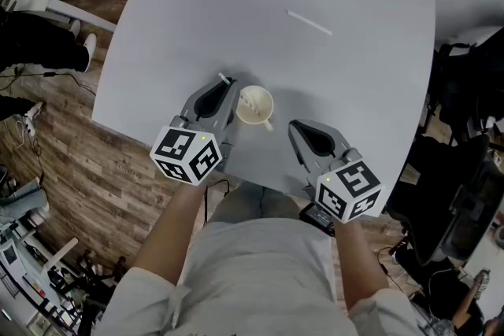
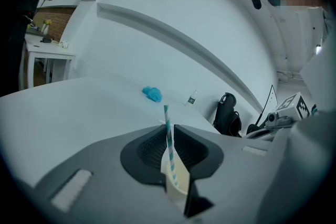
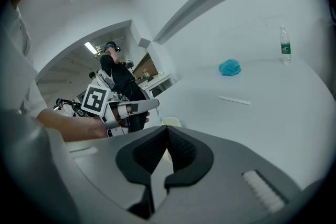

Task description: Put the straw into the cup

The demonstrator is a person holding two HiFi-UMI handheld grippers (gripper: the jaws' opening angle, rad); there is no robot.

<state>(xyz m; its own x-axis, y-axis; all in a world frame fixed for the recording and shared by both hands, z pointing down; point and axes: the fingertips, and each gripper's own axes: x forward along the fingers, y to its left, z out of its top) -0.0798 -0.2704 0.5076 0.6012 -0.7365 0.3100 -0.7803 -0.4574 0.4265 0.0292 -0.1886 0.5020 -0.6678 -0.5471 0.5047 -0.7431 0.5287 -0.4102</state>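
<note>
Left gripper view: my left gripper [image 2: 169,127] stands slightly open, the striped straw [image 2: 167,118] loose between its pads.
The straw rises upright, its lower end at the cream cup [image 2: 179,172]. The cup sits near me on the white table [image 1: 236,12], between both grippers. My right gripper [image 3: 167,131] is closed and empty.
</note>
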